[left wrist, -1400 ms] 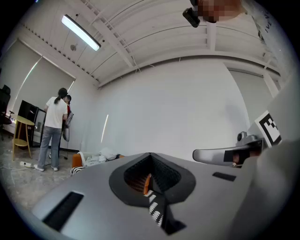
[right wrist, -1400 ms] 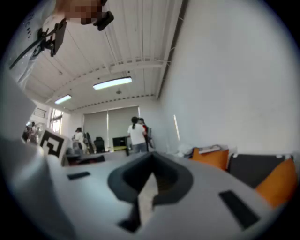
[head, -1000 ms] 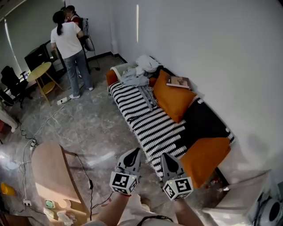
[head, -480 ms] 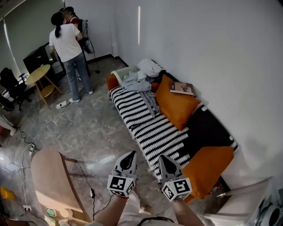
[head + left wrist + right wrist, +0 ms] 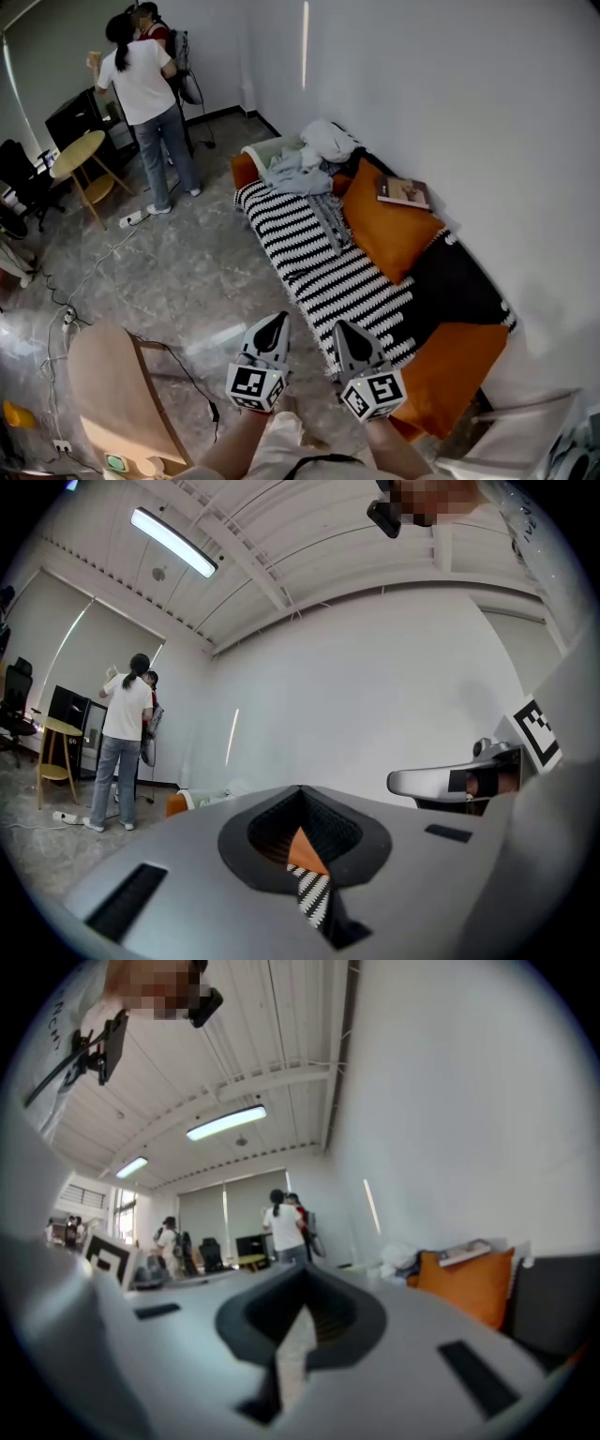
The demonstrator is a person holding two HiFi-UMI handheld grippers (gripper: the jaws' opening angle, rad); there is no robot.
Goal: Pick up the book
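Here we are with both tools held out low in front of us, side by side and pointing level. The left tool point(image 5: 275, 324) has its jaws brought together with nothing between them; through the sliver between the tips we glimpse only orange and stripes from further off. The right tool point(image 5: 343, 330) is closed up just the same, jaws meeting on nothing at all. Below the left one we have the grey marbled floor point(image 5: 187, 272), while the tip of the right one sits just at the near edge of the black-and-white striped throw point(image 5: 314, 253) that covers the sofa point(image 5: 450, 281). Look further along and there it is: the book point(image 5: 403, 192), lying flat on the top of an upright orange cushion point(image 5: 389, 234) that leans against the white wall point(image 5: 450, 94), well apart from both tools. The right gripper view catches it too, perched on that cushion's upper edge. Beyond the cushion, at the far end of the sofa, we have a heap of pale clothes point(image 5: 314, 150). Further out on the floor a person in a white top and jeans point(image 5: 145, 94) stands turned away from us, and a wooden chair point(image 5: 112, 384) sits at our lower left.
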